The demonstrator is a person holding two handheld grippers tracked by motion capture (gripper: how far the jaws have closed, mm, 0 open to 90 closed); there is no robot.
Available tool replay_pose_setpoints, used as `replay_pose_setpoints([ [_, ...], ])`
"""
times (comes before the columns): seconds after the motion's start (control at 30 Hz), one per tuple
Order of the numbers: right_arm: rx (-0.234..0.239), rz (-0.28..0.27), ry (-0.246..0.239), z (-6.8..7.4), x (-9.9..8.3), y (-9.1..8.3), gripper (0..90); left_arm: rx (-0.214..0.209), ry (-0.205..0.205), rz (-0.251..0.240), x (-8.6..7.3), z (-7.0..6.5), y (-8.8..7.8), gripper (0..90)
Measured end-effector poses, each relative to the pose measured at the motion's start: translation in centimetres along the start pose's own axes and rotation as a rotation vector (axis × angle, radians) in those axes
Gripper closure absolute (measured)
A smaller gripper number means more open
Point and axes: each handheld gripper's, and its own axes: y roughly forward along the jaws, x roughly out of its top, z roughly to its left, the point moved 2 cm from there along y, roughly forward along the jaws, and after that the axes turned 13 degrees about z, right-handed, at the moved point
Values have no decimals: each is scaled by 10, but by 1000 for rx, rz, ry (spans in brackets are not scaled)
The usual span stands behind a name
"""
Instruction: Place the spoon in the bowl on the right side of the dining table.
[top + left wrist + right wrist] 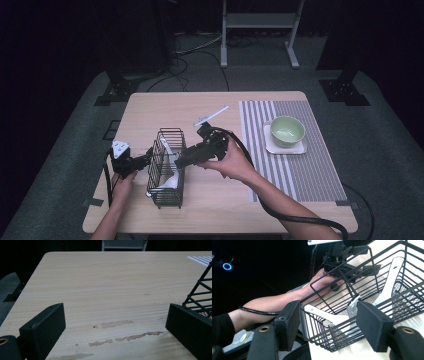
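Note:
A black wire basket (166, 170) stands on the wooden table (165, 107), holding a white spatula (390, 282), a second white utensil (322, 313) and a shiny metal piece (352, 307). My right gripper (180, 161) is at the basket's right side. In the right gripper view it (329, 317) is open, with the corner of the basket (362, 302) between the wide jaws and no pad pressing. My left gripper (146, 160) is at the basket's left side. Its jaws (112, 322) stand open over bare table, and the basket (200, 290) is just beyond the right jaw.
A loose white utensil (210, 115) lies on the table behind the basket. At the right, a green bowl (287, 130) sits on a white square plate (300, 148) on a striped placemat (320, 170). A metal stand (260, 20) is on the floor beyond the table.

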Motion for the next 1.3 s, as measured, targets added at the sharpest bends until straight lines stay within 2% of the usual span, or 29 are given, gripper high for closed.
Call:
replay_pose_setpoints([
  [0.5,-25,35,46,-6,8,10,445,0,4,1,0,0,0,16],
  [0.73,-49,52,70,-11,10,12,559,-1,3,0,0,0,0,16],
  [0.8,-69,60,78,-13,11,13,604,-1,3,0,0,0,0,16],
  [0.87,-67,63,94,-13,12,14,626,0,3,0,0,0,0,16],
  [1.0,-72,67,96,-12,14,14,661,-1,3,0,0,0,0,16],
  [1.03,-94,71,93,-11,15,15,678,0,3,1,0,0,0,16],
  [1.13,-104,76,93,-10,15,16,692,0,3,1,0,0,0,16],
  [1.3,-130,91,96,-10,16,19,785,0,3,1,0,0,0,16],
])
